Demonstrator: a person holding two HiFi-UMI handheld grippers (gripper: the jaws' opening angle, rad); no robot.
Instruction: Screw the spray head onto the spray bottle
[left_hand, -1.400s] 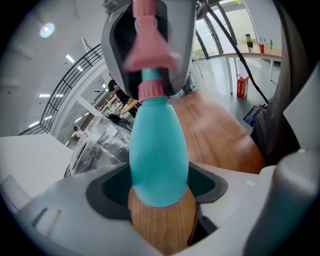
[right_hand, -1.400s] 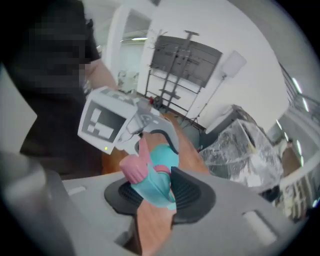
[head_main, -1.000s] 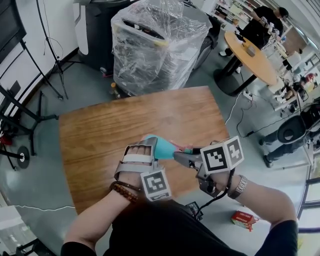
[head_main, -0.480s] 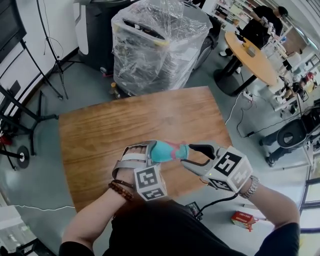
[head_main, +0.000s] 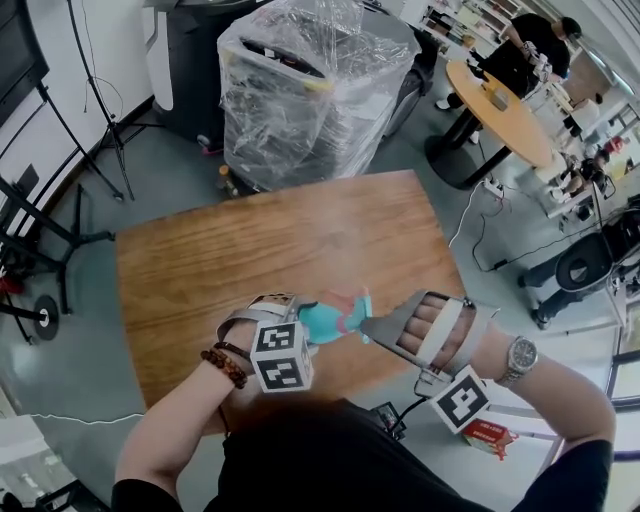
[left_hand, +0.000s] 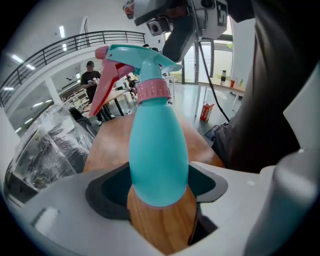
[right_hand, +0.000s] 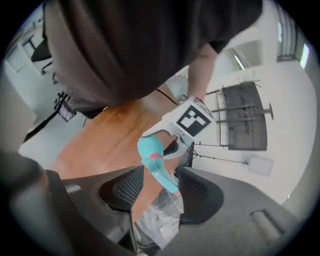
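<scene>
A teal spray bottle (left_hand: 159, 150) fills the centre of the left gripper view. Its spray head (left_hand: 137, 57) is already seated on the neck above a pink collar (left_hand: 152, 91), with the trigger pointing to the upper left. The left gripper (left_hand: 159, 192) clamps the bottle's rounded base between its dark pads. It holds the bottle in the air over a wooden table (head_main: 250, 240), just in front of the person's body at the lower centre of the head view. The right gripper (right_hand: 160, 192) has its jaws wide apart around the tip of the spray head, and the pads are not pressing on it. The head looks threaded on, though how tight the collar sits cannot be read. By that measure the job appears well along, with perhaps another turn and a final snugging left. A plastic-wrapped stack (head_main: 310, 90) stands beyond the table at the top of the head view.
</scene>
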